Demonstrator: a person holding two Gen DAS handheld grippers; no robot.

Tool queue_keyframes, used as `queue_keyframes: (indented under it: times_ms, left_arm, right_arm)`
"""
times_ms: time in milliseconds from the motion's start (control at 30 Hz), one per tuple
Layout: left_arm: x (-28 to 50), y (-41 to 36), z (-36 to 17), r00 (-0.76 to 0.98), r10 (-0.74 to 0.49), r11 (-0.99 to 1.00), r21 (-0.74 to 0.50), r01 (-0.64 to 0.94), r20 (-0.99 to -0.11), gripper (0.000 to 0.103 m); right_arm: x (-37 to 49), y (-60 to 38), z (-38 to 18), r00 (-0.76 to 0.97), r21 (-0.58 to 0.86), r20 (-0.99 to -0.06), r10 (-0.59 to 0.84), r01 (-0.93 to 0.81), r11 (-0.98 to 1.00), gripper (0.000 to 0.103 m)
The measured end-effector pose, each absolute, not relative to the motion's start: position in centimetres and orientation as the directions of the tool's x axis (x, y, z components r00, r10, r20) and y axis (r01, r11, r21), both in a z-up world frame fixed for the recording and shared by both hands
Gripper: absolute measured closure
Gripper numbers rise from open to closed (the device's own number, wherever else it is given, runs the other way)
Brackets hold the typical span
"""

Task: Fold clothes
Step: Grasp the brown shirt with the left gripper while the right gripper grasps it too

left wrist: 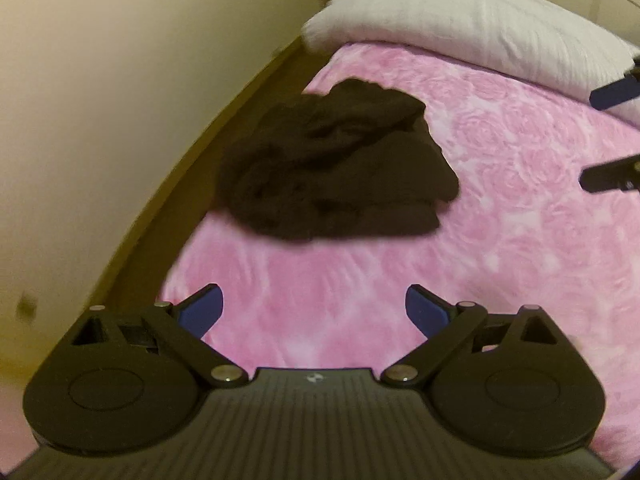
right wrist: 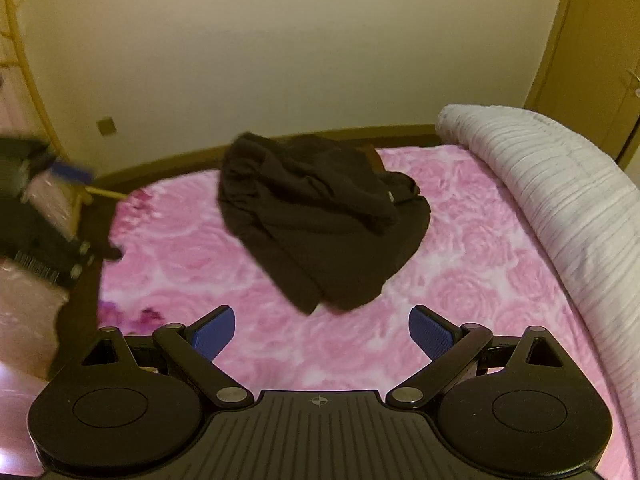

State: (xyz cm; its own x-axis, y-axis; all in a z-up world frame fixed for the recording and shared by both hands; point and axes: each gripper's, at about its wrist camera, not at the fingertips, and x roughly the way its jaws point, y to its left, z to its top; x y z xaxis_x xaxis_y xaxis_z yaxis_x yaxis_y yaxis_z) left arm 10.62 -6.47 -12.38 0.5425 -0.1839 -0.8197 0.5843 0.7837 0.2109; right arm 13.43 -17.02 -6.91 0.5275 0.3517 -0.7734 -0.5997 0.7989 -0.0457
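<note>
**Dark garment heaped on pink bedspread, both grippers empty**

Though both views are blurred, the pink rose-patterned bedspread (right wrist: pixel 460 272) fills most of each, with broad bare fabric between the cameras and the clothing. A cream wall (right wrist: pixel 280 52) runs behind the bed, a brown strip showing at its foot along the bed's far edge. A white ribbed duvet roll (right wrist: pixel 560 184) lies along the bedspread's right side. The dark crumpled garment (right wrist: pixel 320 220) sits in a loose heap near that far edge, its rear hem close to the brown strip, apart from the roll. A small pale tag shows on it; no writing can be read. The left gripper (left wrist: pixel 314 314) and right gripper (right wrist: pixel 322 334) hang above the bare bedspread, jaws spread wide, grasping nothing, short of the garment.
</note>
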Motion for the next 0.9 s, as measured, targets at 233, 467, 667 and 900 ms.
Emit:
queue_keyframes:
  times_ms: [233,467,667,900]
  left_arm:
    - [21.1,-10.2,-19.8,0.533,-0.288,0.503,0.348,0.791,-0.796,0.007]
    - [28.5,-9.8,-24.2,0.417,-0.339,0.426,0.257,0.867,-0.843,0.018]
    - [28.7,-10.6,-25.8,0.345,-0.335,0.405,0.197,0.893,-0.877,0.077]
    - [22.8,-10.9,-20.2,0.375,-0.43,0.409,0.193,0.892,-0.822,0.087]
  right_arm:
    - [20.1,-11.6,-14.4,0.504,-0.153,-0.81,0.299,-0.674,0.722,0.006]
    - [26.5,-7.1,-22.2,0.493,-0.235,-0.83,0.261,-0.733,0.638,0.006]
    - [30.2,-5.8,-24.4,0.477,-0.234,-0.853,0.214,-0.715,0.659,0.072]
    - [26.7,-10.3,-16.8,0.546,-0.238,-0.806,0.228,-0.652,0.72,0.101]
